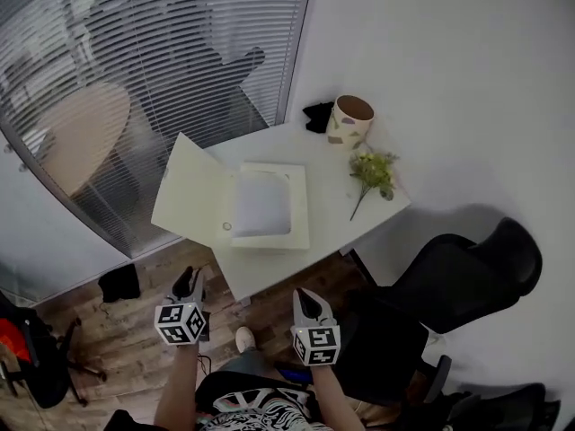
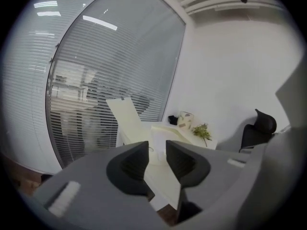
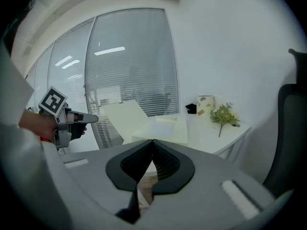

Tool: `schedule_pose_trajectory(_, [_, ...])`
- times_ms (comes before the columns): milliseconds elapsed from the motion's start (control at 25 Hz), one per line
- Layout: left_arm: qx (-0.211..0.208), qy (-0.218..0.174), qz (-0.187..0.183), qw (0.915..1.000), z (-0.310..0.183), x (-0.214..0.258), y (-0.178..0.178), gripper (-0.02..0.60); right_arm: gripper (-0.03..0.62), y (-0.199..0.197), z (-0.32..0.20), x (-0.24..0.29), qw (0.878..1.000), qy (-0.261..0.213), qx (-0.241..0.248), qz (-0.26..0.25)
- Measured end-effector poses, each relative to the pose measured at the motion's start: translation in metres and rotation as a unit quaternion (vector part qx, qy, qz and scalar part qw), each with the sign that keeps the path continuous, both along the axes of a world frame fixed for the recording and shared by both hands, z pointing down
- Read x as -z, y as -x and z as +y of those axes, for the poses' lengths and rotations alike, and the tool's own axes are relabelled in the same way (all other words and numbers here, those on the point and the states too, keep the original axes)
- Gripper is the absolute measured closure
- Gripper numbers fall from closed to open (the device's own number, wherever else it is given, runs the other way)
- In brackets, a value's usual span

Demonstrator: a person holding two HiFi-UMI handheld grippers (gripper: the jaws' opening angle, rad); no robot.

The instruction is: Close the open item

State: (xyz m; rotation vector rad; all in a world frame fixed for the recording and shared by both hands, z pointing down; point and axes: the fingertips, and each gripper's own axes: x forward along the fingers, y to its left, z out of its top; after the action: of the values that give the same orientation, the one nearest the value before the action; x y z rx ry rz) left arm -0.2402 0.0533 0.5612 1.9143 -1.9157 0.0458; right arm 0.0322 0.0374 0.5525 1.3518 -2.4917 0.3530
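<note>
Head view puts the open box (image 1: 269,206) on the table (image 1: 337,218) ahead, lid (image 1: 189,189) leaning open leftward. You're at the approach: left gripper (image 1: 191,281) parted, empty; right gripper (image 1: 305,300) clenched on nothing. Next, reach the lid's outer edge and swing it over

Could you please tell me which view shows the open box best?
The head view: it looks down on the box, showing the raised lid and whole interior. Both gripper views show it side-on, farther off, beyond their jaws.
</note>
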Motion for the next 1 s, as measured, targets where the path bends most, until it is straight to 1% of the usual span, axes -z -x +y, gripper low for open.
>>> schedule_pose_trajectory(200, [0.027, 0.041, 0.026, 0.9984, -0.044, -0.036, 0.034, 0.413, 0.594, 0.003, -0.052, -0.021, 0.999, 0.026, -0.017, 0.017])
schedule_pose_trajectory(360, [0.040, 0.058, 0.029, 0.9971, -0.063, -0.055, 0.053, 0.413, 0.594, -0.006, -0.082, -0.038, 0.998, 0.039, -0.036, 0.037])
schedule_pose_trajectory(520, [0.047, 0.056, 0.042, 0.9964, -0.080, -0.061, 0.065, 0.411, 0.594, -0.015, -0.102, -0.047, 0.996, 0.051, -0.047, 0.053])
schedule_pose_trajectory(680, [0.044, 0.042, 0.021, 0.9979, -0.093, -0.055, 0.073, 0.412, 0.594, -0.017, -0.112, -0.049, 0.995, 0.052, -0.049, 0.066])
schedule_pose_trajectory(840, [0.057, 0.033, 0.045, 0.9968, -0.100, -0.055, 0.080, 0.411, 0.594, -0.020, -0.114, -0.049, 0.995, 0.052, -0.051, 0.075])
schedule_pose_trajectory(1000, [0.064, 0.024, 0.050, 0.9964, -0.107, -0.052, 0.085, 0.413, 0.594, -0.025, -0.117, -0.048, 0.994, 0.055, -0.057, 0.080])
